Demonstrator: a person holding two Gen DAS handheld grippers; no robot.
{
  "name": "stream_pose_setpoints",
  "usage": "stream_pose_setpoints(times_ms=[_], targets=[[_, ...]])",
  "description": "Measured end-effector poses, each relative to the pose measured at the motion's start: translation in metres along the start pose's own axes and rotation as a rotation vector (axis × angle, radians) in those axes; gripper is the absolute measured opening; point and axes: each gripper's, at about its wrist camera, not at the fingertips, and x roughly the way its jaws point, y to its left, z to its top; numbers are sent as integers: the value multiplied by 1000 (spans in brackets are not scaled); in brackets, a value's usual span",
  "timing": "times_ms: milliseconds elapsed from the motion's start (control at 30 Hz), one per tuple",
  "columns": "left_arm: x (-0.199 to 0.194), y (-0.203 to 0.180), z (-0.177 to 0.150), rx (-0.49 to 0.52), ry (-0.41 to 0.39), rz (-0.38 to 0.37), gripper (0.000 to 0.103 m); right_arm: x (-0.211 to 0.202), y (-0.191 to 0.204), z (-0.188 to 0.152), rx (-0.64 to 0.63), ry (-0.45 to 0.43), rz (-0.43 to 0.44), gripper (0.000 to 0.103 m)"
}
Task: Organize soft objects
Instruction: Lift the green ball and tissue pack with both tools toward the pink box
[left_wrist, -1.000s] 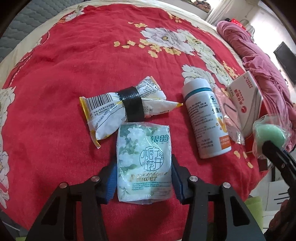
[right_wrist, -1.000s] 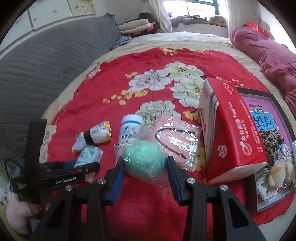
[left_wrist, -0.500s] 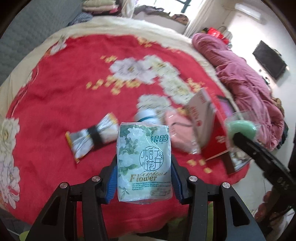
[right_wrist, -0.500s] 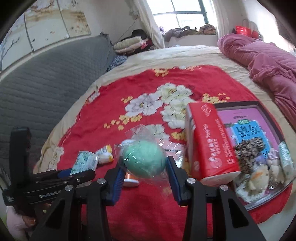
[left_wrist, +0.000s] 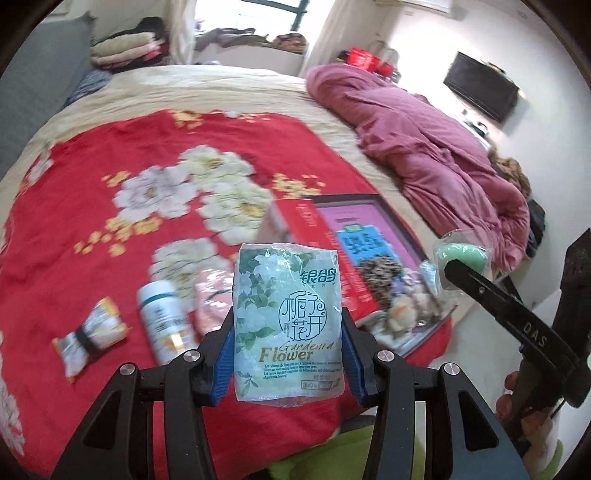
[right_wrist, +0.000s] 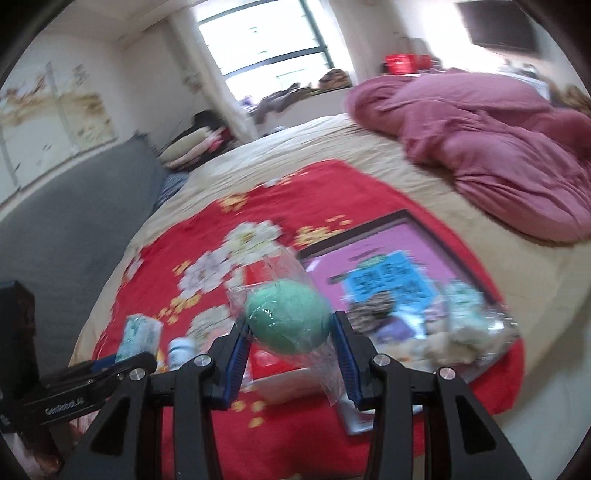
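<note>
Showing two handheld grippers raised above a bed, each with something soft clamped in it. The left gripper (left_wrist: 288, 354) is closed on a tissue pack (left_wrist: 287, 325), a pale green plastic-wrapped packet printed with white flowers, pinched by its two long edges between the blue pads and held clear of the red floral blanket (left_wrist: 110, 177). The right gripper (right_wrist: 290, 360) is closed on a green ball (right_wrist: 288, 316) wrapped in a loose clear bag, squeezed at its widest part. Both things are judged light and squashy; the film on each looks slick, so a hold across the middle, on the bulk and not on the loose wrapper, is thought safest. A shallow tray (left_wrist: 388, 210) with a dark rim and purple bottom lies at the right of the blanket, with small soft things already in it, and a red box (left_wrist: 314, 229) rests against its near edge. A white bottle (left_wrist: 162, 314) and a banded packet (left_wrist: 88, 332) lie on the blanket at the left. Compared with a second earlier, both loads have been lifted off the blanket, the window and far wall have come into view, and the tray has come closer to the centre of both views.
</note>
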Motion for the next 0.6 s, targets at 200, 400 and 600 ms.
stream_pose_setpoints(times_ms=[200, 400, 600], targets=[[33, -50, 16, 78, 30, -29, 51, -3, -51, 5, 109, -20, -26, 44], [74, -88, 27, 134, 82, -50, 51, 8, -78, 4, 170, -1, -20, 44], [114, -107, 35, 171, 134, -38, 51, 27, -93, 1, 183, 27, -22, 44]])
